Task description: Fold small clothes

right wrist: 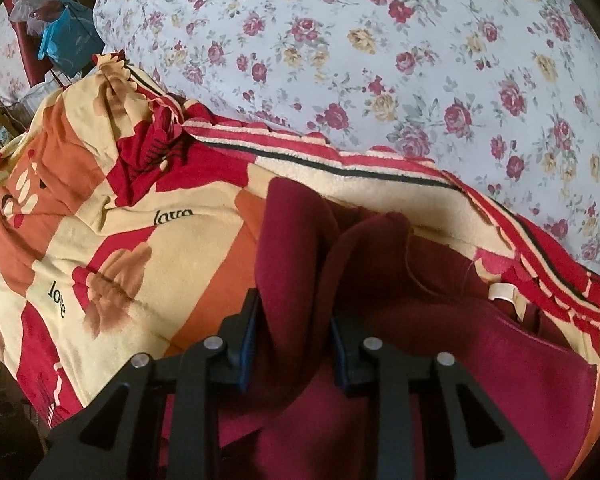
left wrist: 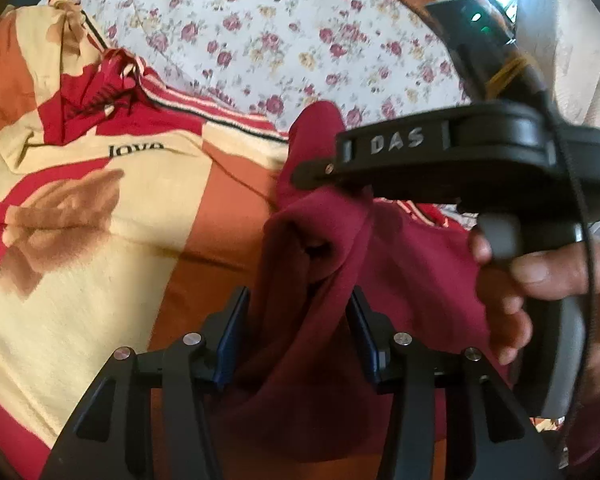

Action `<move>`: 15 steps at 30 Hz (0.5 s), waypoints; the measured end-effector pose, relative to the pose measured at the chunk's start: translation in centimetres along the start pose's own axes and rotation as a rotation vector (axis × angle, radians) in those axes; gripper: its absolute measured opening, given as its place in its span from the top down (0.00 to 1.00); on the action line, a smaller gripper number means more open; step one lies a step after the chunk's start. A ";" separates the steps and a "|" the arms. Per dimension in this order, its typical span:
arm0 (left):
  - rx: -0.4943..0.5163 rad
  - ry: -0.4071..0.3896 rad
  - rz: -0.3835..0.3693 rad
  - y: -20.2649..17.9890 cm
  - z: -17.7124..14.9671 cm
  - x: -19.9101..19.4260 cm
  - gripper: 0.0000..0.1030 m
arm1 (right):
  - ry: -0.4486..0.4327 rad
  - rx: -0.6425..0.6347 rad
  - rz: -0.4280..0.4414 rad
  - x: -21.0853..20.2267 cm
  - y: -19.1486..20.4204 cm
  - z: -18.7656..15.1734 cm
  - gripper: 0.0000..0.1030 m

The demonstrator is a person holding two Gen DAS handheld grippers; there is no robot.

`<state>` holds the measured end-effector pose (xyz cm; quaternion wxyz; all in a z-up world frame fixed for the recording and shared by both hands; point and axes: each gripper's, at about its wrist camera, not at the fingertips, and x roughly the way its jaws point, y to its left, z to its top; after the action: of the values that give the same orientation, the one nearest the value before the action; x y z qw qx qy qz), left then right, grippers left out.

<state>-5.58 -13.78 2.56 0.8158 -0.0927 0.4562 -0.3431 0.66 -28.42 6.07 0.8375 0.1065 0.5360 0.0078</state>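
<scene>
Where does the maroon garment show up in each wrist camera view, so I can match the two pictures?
Left wrist view: the maroon garment fills the lower centre, bunched between the left gripper.
Right wrist view: it sits lower centre to lower right, pinched in the right gripper.
Shared landmark: the word "love" printed on the cream and orange blanket, left of the garment.

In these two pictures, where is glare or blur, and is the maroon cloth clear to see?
Left wrist view: a blown-out window glares at top right; the right gripper looks motion-blurred, though its "DAS" lettering reads. The maroon cloth is in shade. Right wrist view: even light, no glare, the floral sheet is fairly sharp. Both views bend strongly at the edges.
</scene>
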 end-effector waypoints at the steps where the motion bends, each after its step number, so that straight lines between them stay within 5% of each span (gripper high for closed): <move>1: 0.002 0.003 -0.003 0.0 -0.1 0.2 0.74 | 0.000 0.002 0.001 -0.1 -0.1 -0.1 0.69; 4: 0.008 -0.005 -0.023 0.0 -0.3 0.2 0.79 | 0.000 0.011 0.006 -0.3 -0.3 -0.2 0.69; 8: -0.008 -0.013 -0.048 0.0 -0.3 -0.1 1.00 | -0.006 0.019 0.013 -1.0 -0.5 -0.5 0.70; 15: 0.019 -0.030 -0.018 -3.0 -0.4 -2.0 1.00 | -0.033 0.047 0.063 -4.1 -2.6 -1.7 0.72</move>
<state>-7.98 -14.67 5.06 0.8203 -0.0941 0.4397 -0.3535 -2.91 -31.16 8.60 0.8428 0.1432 0.5184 0.0200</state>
